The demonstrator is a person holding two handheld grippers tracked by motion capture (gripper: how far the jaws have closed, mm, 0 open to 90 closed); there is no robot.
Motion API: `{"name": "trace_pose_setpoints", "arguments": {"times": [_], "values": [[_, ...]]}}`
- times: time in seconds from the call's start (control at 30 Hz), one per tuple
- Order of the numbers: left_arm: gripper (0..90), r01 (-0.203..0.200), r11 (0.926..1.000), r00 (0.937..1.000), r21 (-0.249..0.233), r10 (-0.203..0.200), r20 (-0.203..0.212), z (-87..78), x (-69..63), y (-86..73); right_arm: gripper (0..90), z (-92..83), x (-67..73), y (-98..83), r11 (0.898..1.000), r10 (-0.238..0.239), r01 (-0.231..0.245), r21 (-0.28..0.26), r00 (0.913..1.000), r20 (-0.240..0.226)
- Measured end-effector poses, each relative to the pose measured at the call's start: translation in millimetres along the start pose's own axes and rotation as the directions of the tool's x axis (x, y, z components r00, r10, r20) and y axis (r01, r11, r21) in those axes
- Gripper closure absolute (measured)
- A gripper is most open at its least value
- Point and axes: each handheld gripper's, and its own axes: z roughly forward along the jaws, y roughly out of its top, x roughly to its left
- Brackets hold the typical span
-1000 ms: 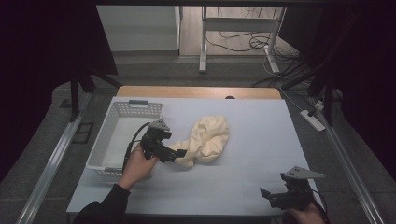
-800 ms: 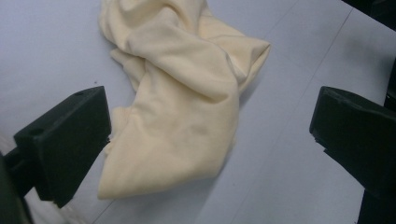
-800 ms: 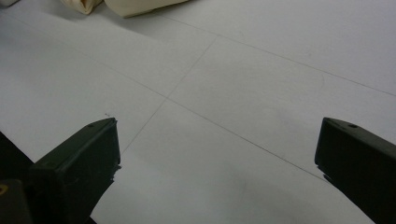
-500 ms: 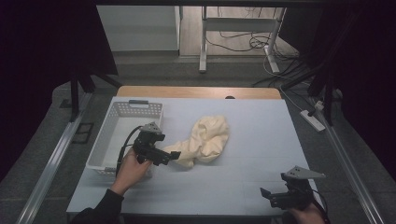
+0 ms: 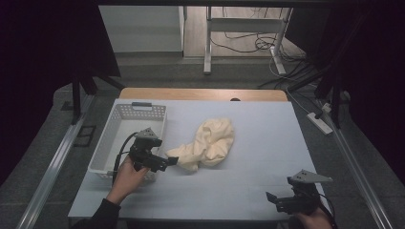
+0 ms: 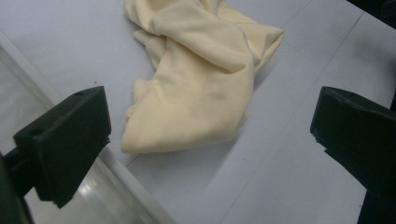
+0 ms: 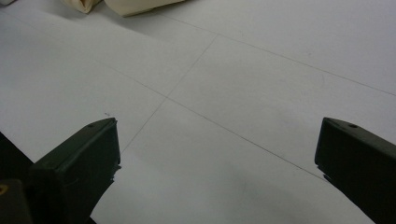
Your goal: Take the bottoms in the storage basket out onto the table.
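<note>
the left gripper [image 5: 168, 161] hovers with fingers wide apart and empty just short of the cream cloth [image 6: 201, 79], crumpled mid-tabletop [image 5: 267, 133] beside the white basket [image 5: 125, 133]. reaching step; next, close on the near corner (right gripper [image 5: 279, 201] idle, open, empty).

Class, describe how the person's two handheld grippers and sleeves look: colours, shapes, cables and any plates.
The left gripper and the right gripper are black, each with two blocky, wedge-shaped jaws. Each carries a grey three-cornered plate on top. A black cable loops from the left one. The left arm wears a dark sleeve.
</note>
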Motion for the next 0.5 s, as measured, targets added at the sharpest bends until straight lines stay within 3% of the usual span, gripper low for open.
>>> {"name": "trace_pose_setpoints", "arguments": {"times": [0.5], "values": [[0.0, 0.027, 0.9987, 0.9996, -0.043, -0.027, -0.001, -11.6, 1.6, -13.0, 0.5, -0.1, -0.3, 0.1, 1.000, 0.002, -0.002, -0.001, 1.0000, -0.006]]}}
